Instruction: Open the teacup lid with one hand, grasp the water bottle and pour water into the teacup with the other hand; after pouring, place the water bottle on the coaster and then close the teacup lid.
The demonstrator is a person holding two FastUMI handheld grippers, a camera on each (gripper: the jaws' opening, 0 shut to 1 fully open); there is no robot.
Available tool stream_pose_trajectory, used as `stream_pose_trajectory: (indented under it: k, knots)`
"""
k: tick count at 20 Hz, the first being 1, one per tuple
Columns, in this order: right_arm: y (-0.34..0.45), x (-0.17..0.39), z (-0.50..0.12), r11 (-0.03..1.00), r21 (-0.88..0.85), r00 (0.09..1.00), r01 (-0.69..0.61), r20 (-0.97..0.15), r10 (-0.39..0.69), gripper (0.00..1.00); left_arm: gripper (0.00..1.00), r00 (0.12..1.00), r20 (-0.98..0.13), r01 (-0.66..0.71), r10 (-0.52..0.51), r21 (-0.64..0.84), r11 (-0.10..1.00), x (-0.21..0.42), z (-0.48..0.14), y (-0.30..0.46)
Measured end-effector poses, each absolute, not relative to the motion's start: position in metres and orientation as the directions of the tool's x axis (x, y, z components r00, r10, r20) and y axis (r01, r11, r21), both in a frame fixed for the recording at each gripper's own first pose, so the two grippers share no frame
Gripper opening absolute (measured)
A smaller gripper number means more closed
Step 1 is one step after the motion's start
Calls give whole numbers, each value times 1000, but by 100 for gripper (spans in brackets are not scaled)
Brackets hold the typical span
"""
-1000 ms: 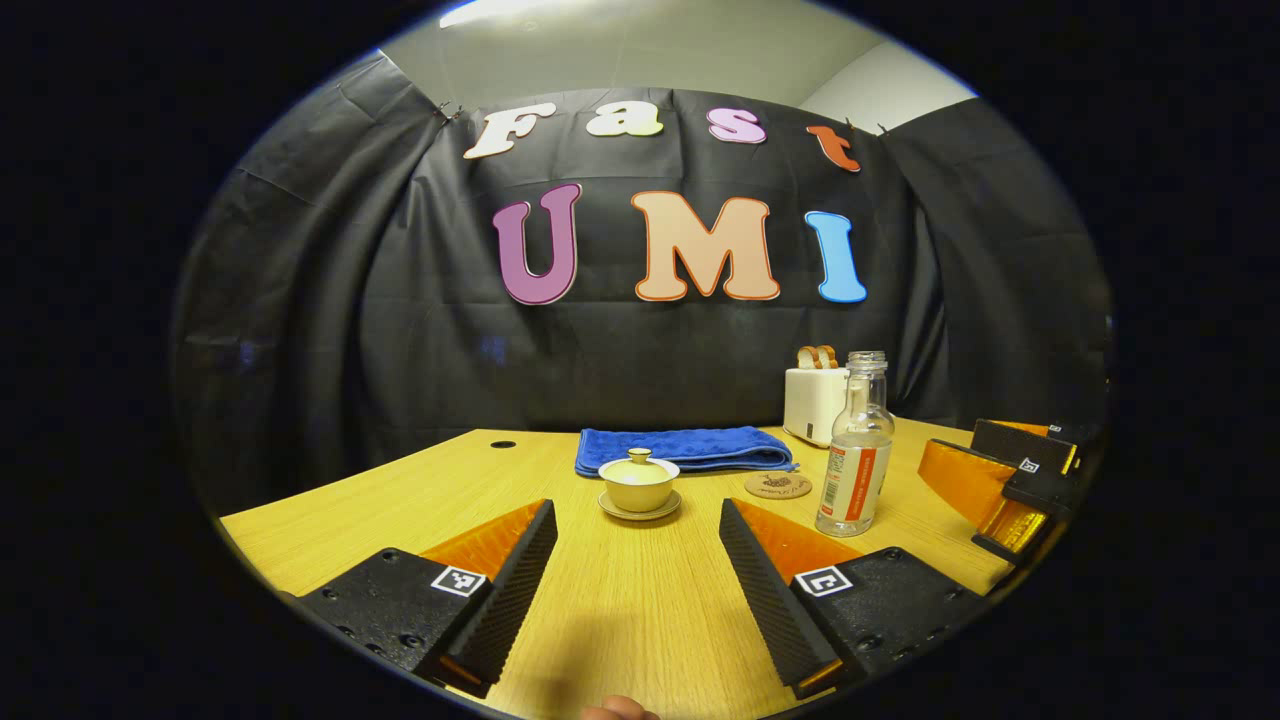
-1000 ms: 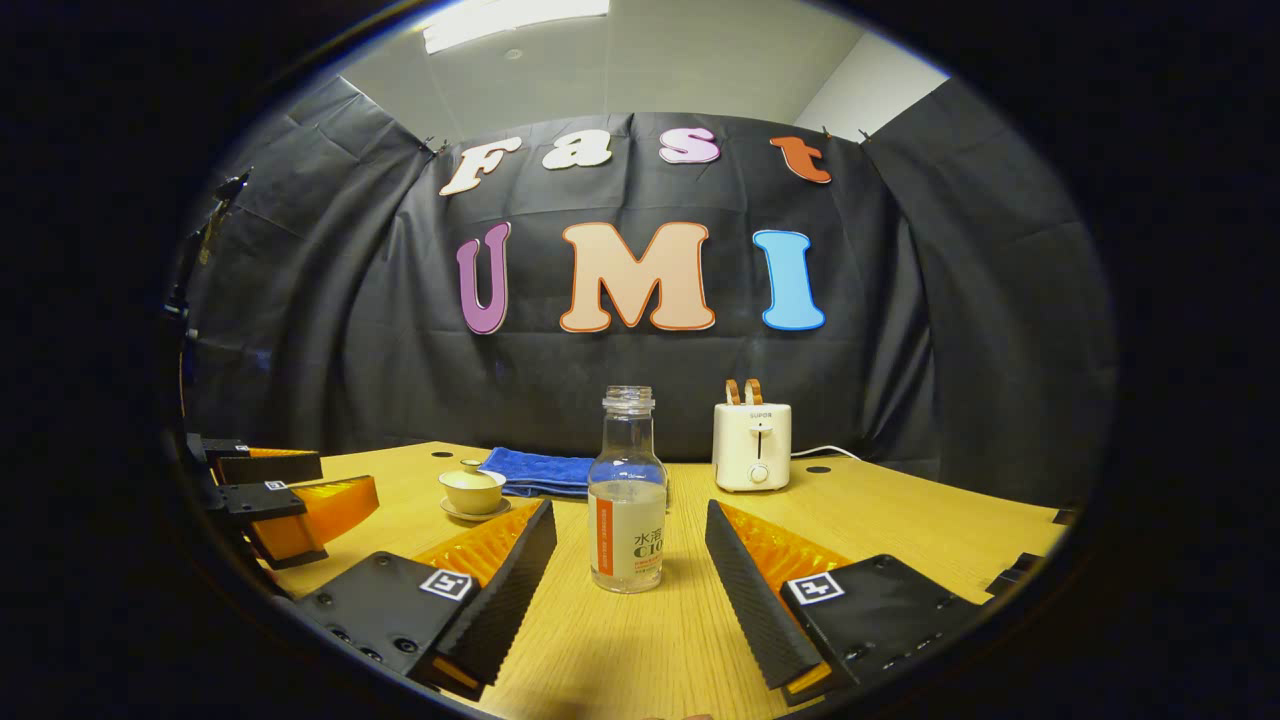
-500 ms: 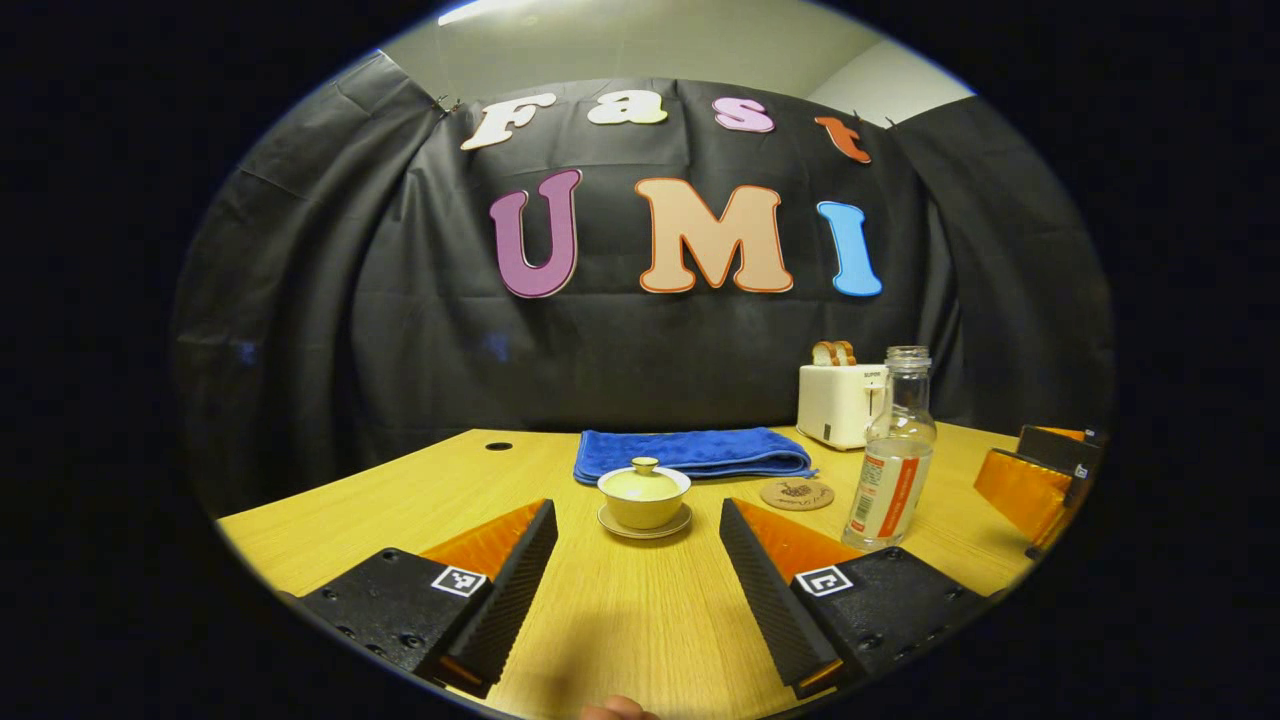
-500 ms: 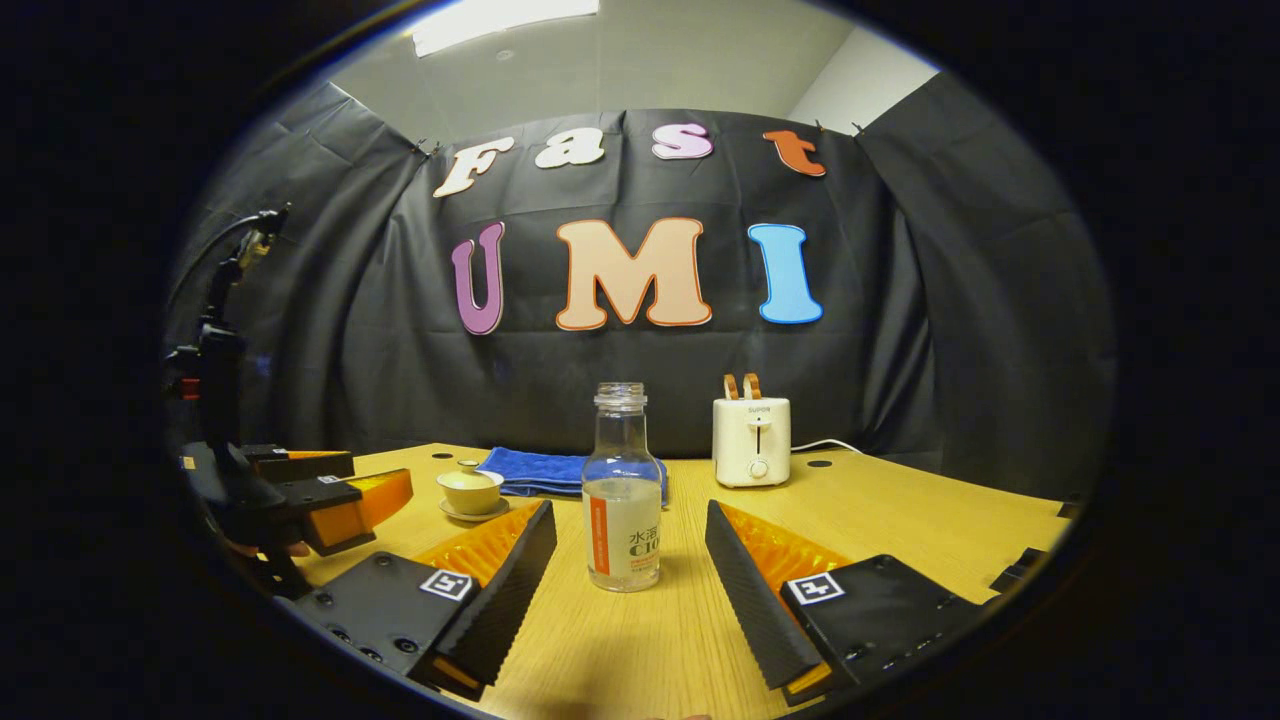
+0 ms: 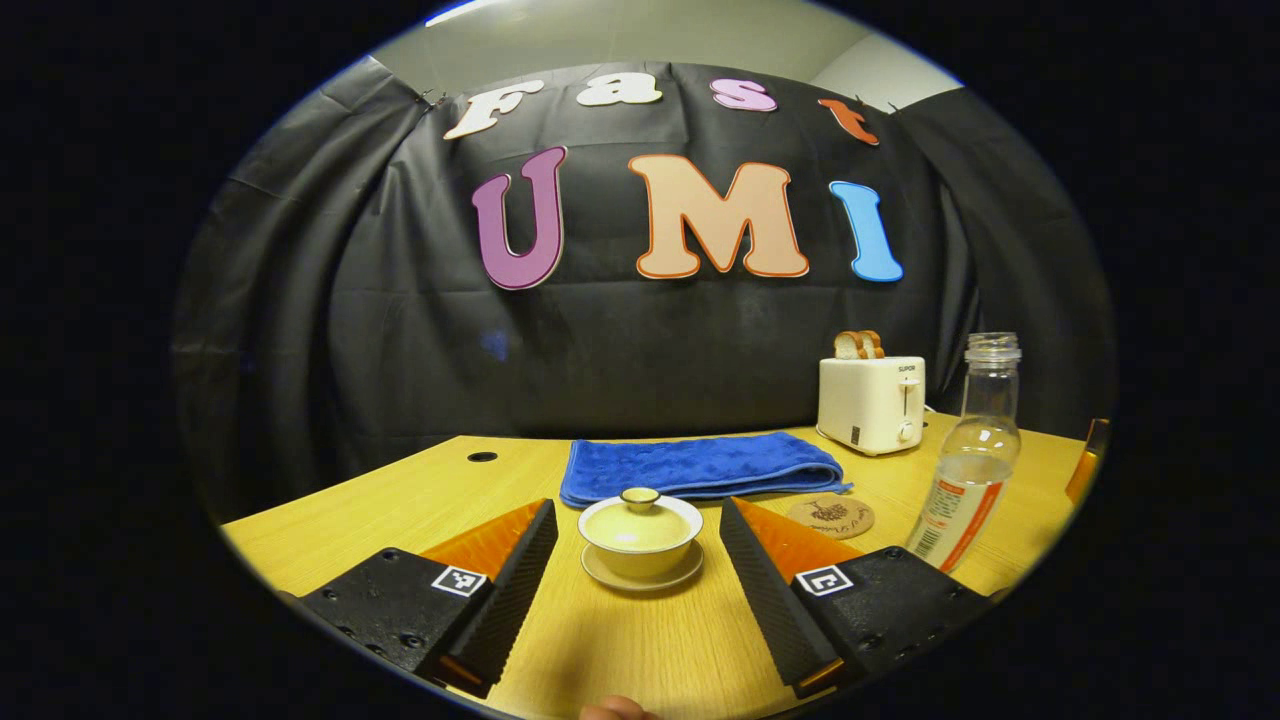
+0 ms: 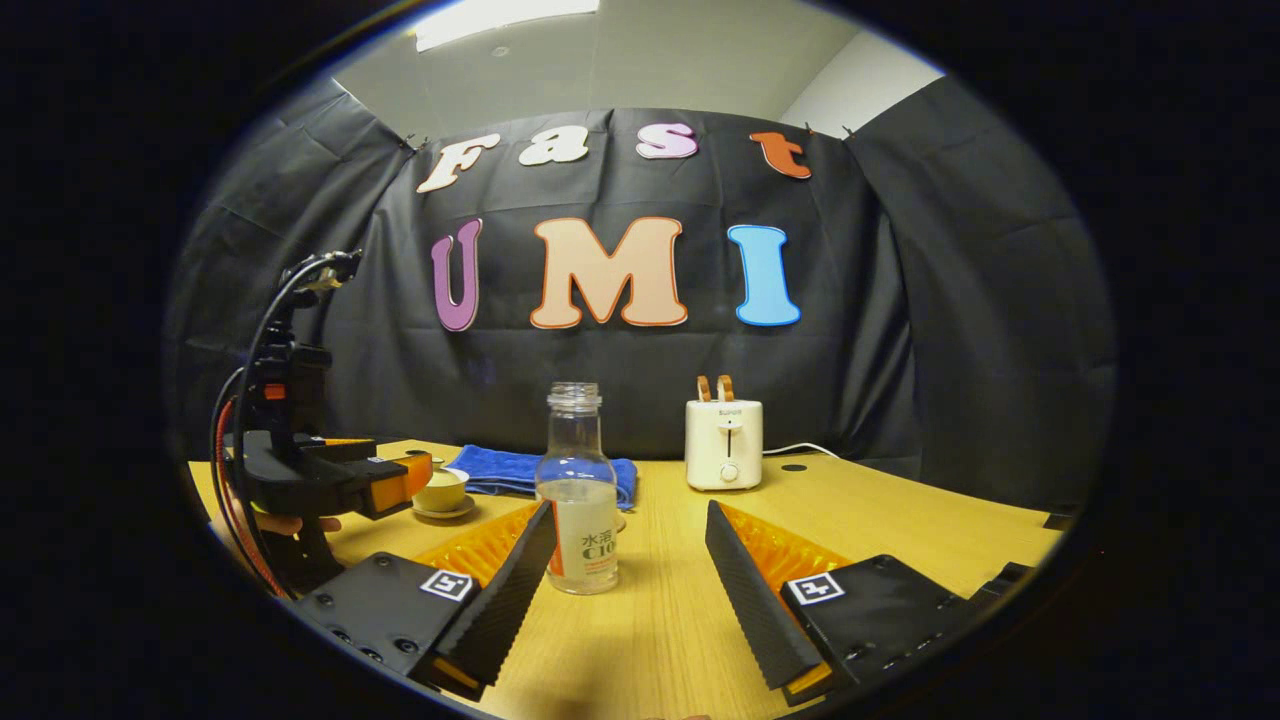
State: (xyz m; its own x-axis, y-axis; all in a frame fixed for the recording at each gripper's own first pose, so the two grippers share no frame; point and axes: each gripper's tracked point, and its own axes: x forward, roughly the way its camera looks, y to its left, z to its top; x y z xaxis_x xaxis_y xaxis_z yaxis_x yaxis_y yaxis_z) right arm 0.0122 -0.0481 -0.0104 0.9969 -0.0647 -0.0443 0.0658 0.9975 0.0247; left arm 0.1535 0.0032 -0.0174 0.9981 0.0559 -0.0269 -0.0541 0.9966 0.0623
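1. Left gripper (image 5: 632,585): jaws spread wide, holding nothing. The teacup sits between the finger ends, untouched on either side. Likely lined up this way so the lid can be taken first.

2. Right gripper (image 6: 630,590): also spread and empty. The water bottle stands just ahead, beside the left finger rather than centred in the gap; a sideways correction seems needed before closing on it.

3. Teacup (image 5: 640,537): pale, on a matching saucer (image 5: 640,578), upright on the wooden table (image 5: 400,495). Lid (image 5: 640,512) on, its small knob up; the knob is the obvious place to pinch.

4. Water bottle (image 6: 580,495): clear, uncapped, upright, partly filled, label on its lower half. It stands to the right of the teacup, near the right gripper, presumably so each hand has its own job.

5. Coaster (image 5: 830,516): round, flat, bare, between teacup and bottle, a little farther back. Kept free as the bottle's resting place after pouring.

6. Blue towel (image 5: 700,467): folded, lying behind the teacup.

7. Toaster (image 5: 871,403): white, two slices standing in it, far right near the back wall.

Status, by judgement: lid not yet lifted, pouring not begun.
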Motion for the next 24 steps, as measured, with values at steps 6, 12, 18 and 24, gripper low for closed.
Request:
stream_pose_trajectory:
  k: [6, 12, 18, 24]
  knots:
    - [-60, 15, -13, 996, 33, 995, 83, -55, -81, 97, 96, 997, -59, -39, 45, 97, 995, 186, -24, -6]
    - [-63, 13, -11, 995, 27, 995, 92, -50, -90, 97, 94, 994, -101, -31, 37, 60, 998, 204, -32, -7]
    - [-65, 15, -13, 995, 38, 994, 94, -59, -91, 97, 88, 991, -133, -8, 16, 63, 998, 216, -39, -10]
    - [-66, 14, -14, 995, 38, 994, 93, -59, -91, 97, 60, 990, -138, -27, 42, 107, 994, 222, -39, -6]
